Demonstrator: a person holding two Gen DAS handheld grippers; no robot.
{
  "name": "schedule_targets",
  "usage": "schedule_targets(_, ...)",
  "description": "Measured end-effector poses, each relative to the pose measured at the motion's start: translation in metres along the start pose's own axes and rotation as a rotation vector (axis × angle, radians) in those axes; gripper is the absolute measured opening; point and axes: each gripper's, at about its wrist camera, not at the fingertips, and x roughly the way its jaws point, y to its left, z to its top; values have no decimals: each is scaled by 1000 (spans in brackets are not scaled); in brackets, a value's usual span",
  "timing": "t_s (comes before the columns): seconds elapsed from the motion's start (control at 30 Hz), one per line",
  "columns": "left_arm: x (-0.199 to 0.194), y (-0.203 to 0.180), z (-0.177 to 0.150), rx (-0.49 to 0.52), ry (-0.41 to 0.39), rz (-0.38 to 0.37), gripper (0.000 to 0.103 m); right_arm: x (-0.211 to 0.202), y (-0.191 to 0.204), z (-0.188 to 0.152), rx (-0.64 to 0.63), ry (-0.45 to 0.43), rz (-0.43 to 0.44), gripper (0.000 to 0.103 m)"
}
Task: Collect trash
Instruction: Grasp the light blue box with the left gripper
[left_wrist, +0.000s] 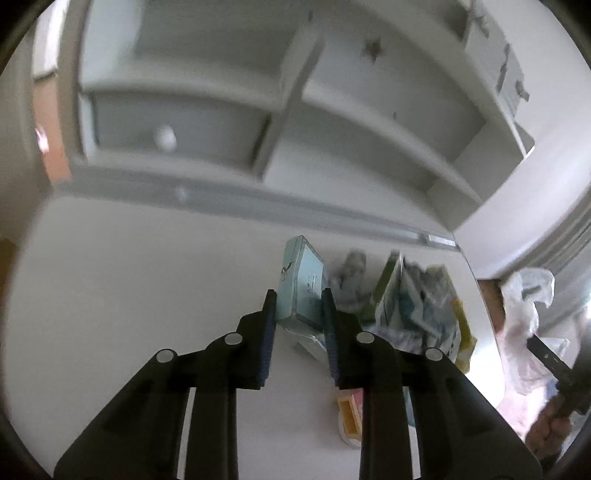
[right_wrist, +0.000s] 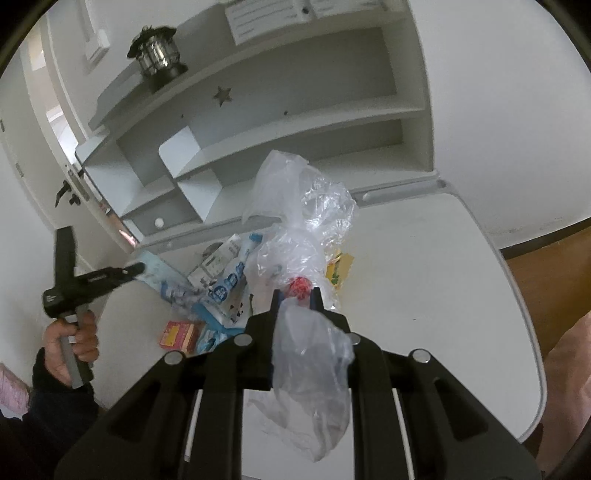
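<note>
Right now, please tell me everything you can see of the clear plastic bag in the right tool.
The clear plastic bag is thin, see-through and very crumpled, like soft film. The right tool is shut on it near its middle. One part rises loosely above the fingers; another part hangs back over the tool toward the camera. It is held above the white desk, just over the pile of trash. Something red shows by the grip; I cannot tell what.

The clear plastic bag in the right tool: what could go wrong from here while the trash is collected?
1. The right tool pinches only a thin fold of the clear plastic bag, so it may slip out.
2. The left tool grips the light blue box at one edge; it could twist free.
3. The bag's mouth looks collapsed, so the box may miss it.
</note>
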Motion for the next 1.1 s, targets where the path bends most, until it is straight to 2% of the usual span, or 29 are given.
schedule_targets(0.1, -28, -13, 9, 45, -88, 45, 23, -15, -6, -3, 8, -26, -18, 15)
schedule_targets(0.23, -48, -52, 9, 133, -137, 46, 23, -38, -28, -13, 43, -64, -71, 15)
schedule_targets(0.33, -45, -103, -3, 229, -137, 8, 23, -58, -57, -29, 103, -92, -122, 15)
schedule_targets(0.47, -25, -188, -30, 366, -110, -101, 23, -90, -104, -58, 200, -124, -223, 15)
schedule_targets(0.67, 16, -333, -101, 581, 10, -318, 23, -138, -184, -121, 378, -156, -402, 15)
schedule_targets(0.87, 60, -447, -190, 744, 178, -495, 23, -161, -261, -197, 582, -127, -515, 15)
schedule_targets(1.0, 102, -498, -254, 846, 294, -549, 23, -159, -306, -240, 682, -66, -566, 15)
schedule_targets(1.1, 137, -521, -298, 899, 369, -551, 23, -146, -333, -271, 743, 6, -586, 15)
